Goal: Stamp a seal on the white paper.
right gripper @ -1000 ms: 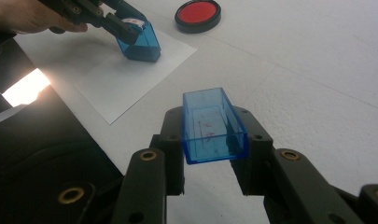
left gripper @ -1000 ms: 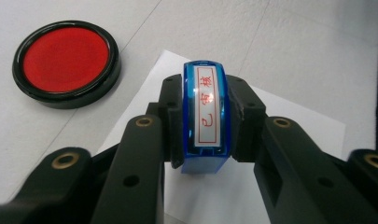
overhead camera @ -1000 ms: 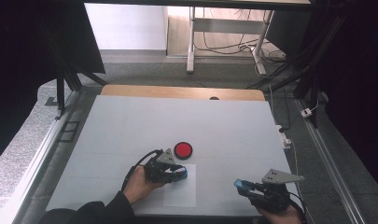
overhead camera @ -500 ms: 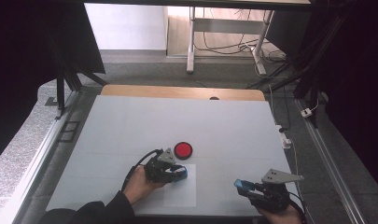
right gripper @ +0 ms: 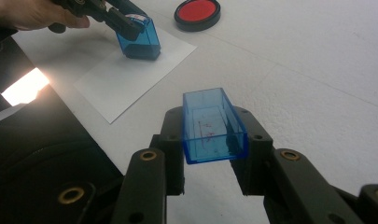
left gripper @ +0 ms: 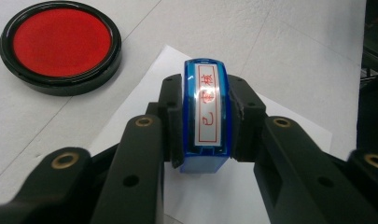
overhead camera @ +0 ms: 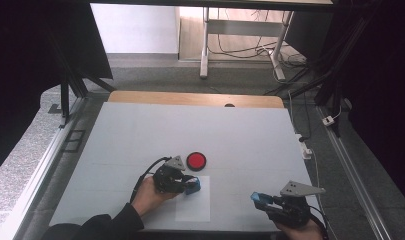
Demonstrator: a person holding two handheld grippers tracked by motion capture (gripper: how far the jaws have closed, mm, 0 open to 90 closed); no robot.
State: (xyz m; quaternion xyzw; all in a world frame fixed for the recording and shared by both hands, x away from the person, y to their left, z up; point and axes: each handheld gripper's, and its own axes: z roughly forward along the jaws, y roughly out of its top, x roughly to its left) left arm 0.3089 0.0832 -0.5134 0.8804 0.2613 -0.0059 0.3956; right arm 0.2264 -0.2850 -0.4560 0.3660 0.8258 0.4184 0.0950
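High view puts my white table [overhead camera: 140, 135], the paper sheet [overhead camera: 195, 210] and red ink pad [overhead camera: 196, 160] just as they lay a second ago. My left gripper [overhead camera: 190, 185] stays clamped on the blue stamp [left gripper: 206, 119], pressed to the sheet; left gripper view reveals its red-lettered label. My right gripper [overhead camera: 262, 201] grips the stamp's blue cap [right gripper: 213, 123] off the sheet.

The left claw [overhead camera: 194, 185] presses a blue stamp [overhead camera: 193, 186] onto white paper [overhead camera: 194, 207] beside the red ink pad [overhead camera: 196, 160].
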